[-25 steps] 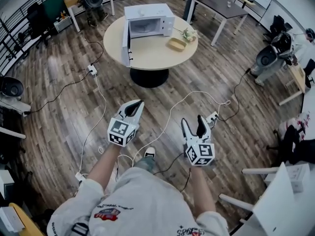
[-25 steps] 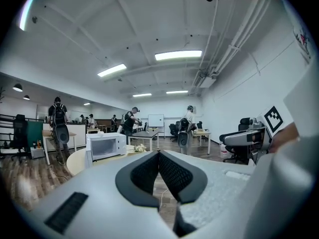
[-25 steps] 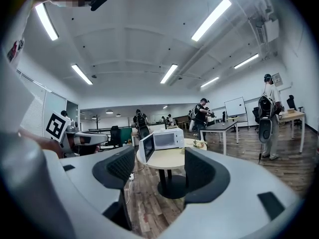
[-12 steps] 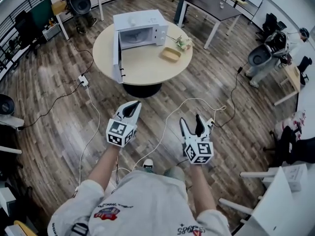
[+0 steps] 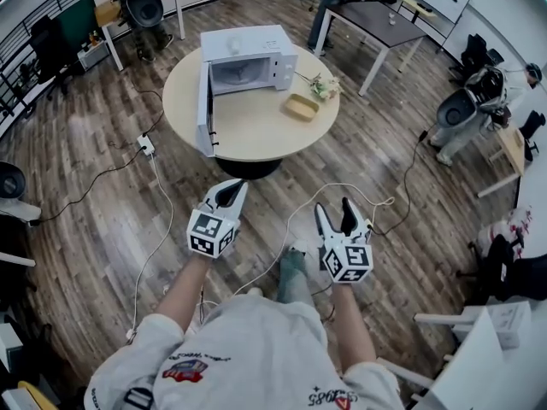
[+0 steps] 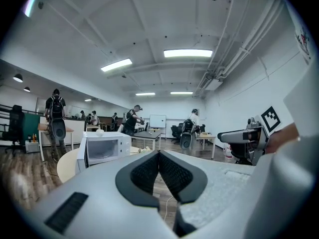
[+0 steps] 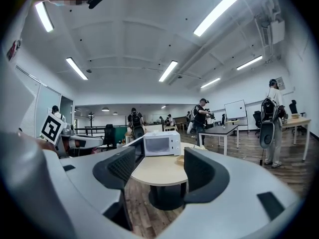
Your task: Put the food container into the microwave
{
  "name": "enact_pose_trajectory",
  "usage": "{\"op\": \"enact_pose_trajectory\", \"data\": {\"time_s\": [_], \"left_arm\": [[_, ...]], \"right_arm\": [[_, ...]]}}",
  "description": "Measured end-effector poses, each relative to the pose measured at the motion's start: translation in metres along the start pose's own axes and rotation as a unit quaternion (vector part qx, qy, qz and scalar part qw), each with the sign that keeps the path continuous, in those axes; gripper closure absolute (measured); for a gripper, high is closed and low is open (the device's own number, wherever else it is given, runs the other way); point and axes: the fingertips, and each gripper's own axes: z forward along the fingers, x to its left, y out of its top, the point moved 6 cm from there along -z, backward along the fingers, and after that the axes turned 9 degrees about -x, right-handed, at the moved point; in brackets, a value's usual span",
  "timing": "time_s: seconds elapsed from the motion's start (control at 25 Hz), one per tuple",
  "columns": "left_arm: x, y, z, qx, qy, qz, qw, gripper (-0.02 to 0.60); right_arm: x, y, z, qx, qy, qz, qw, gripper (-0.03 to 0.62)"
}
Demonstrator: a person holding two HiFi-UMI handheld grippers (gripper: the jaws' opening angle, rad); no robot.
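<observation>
A white microwave (image 5: pixel 250 55) stands on a round beige table (image 5: pixel 256 118), its door (image 5: pixel 205 109) swung wide open toward me. A shallow tan food container (image 5: pixel 302 107) lies on the table to the right of the microwave. My left gripper (image 5: pixel 233 188) is held above the floor just short of the table's near edge, its jaws shut with nothing between them. My right gripper (image 5: pixel 334 214) is level with it, open and empty. The right gripper view shows the microwave (image 7: pixel 162 143) and the container (image 7: pixel 179 160) ahead between the jaws. In the left gripper view the microwave (image 6: pixel 103 149) is at the left.
White cables (image 5: pixel 162 195) and power strips (image 5: pixel 145 145) run over the wooden floor around the table. A small flower bunch (image 5: pixel 325 85) lies beside the container. A dark desk (image 5: pixel 380 15), office chairs (image 5: pixel 461 109) and several people stand farther off.
The table and microwave have come closer and shifted slightly right in the head view as I walk toward them. Both grippers keep the same pose.
</observation>
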Motion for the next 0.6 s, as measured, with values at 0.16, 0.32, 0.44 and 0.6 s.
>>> {"op": "enact_pose_trajectory", "data": {"time_s": [0.16,0.32,0.44,0.6], "left_arm": [[0.015,-0.007,0.029,0.004,0.014,-0.002,0.9999,0.577],[0.030,-0.012,0.069,0.008,0.026,0.003,0.9996,0.577],[0.048,-0.018,0.110,0.011,0.045,0.006,0.9989,0.577],[0.071,-0.023,0.171,0.015,0.068,0.003,0.9976,0.577]], "right_arm": [[-0.024,-0.004,0.036,-0.004,0.011,-0.001,1.000,0.303],[-0.054,-0.007,0.078,-0.009,0.022,0.009,1.000,0.304],[-0.082,-0.022,0.126,-0.001,0.039,0.018,0.999,0.303],[-0.127,-0.032,0.198,0.012,0.059,0.034,0.998,0.304]]}}
